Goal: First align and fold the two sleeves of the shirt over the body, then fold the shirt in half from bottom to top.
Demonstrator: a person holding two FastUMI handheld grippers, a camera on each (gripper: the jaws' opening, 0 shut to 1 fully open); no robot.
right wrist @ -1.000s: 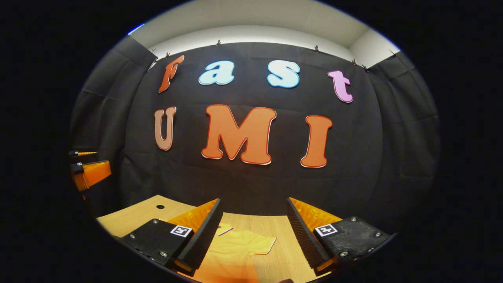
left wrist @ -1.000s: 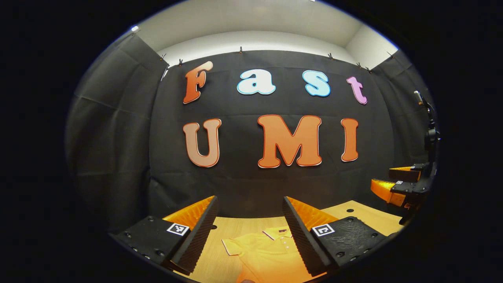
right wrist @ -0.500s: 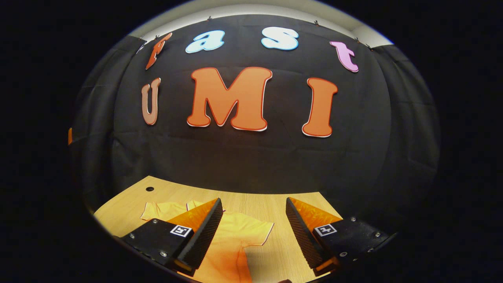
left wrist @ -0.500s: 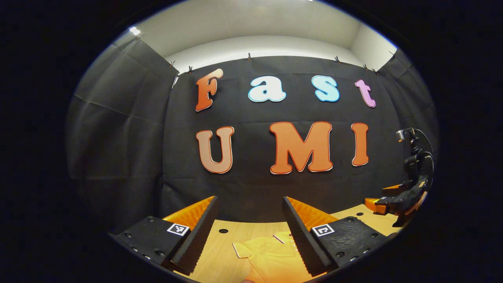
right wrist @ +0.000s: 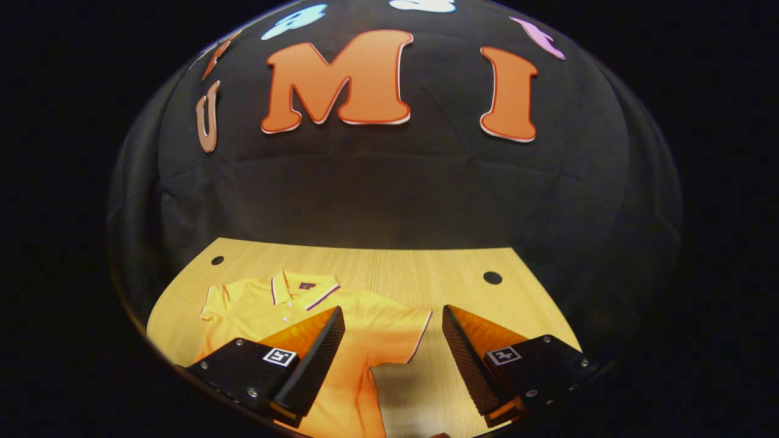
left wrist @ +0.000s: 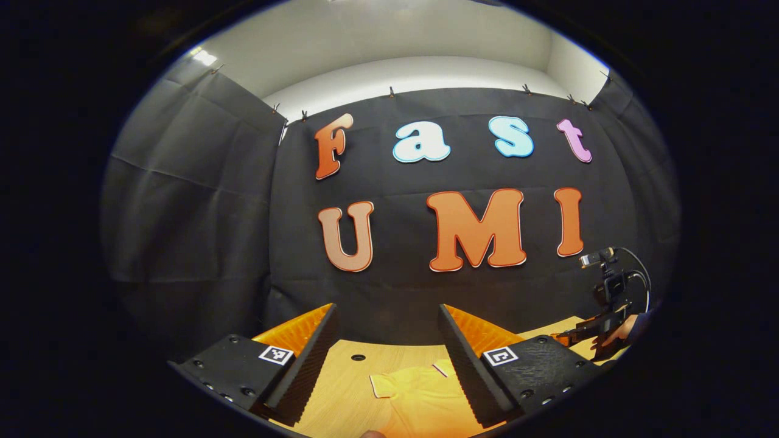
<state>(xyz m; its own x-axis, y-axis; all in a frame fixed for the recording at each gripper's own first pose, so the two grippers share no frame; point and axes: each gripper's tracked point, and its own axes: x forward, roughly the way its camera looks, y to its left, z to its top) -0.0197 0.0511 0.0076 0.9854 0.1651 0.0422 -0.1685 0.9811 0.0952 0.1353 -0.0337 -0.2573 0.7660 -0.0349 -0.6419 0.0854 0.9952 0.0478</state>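
Observation:
A yellow polo shirt (right wrist: 371, 331) lies flat on the wooden table (right wrist: 389, 267), front up, with its collar (right wrist: 304, 287) toward the back wall. Both short sleeves are spread out to the sides. My right gripper (right wrist: 392, 311) hovers open above the shirt's right sleeve (right wrist: 405, 331), with nothing between its fingers. My left gripper (left wrist: 387, 307) is open too and held higher, with the shirt (left wrist: 414, 392) and its left sleeve below it. The left gripper view has the right gripper (left wrist: 578, 334) at its far right, low over the table, held by a hand (left wrist: 618, 331).
The table has small round holes near its back edge (right wrist: 492, 278) (right wrist: 217, 260) (left wrist: 358, 358). Black cloth walls close the booth behind and on both sides. Bare wood lies to the right of the shirt.
The right gripper has dropped and tipped down toward the table, so more of the shirt now shows in its view. The left gripper has drifted a little; both stayed open.

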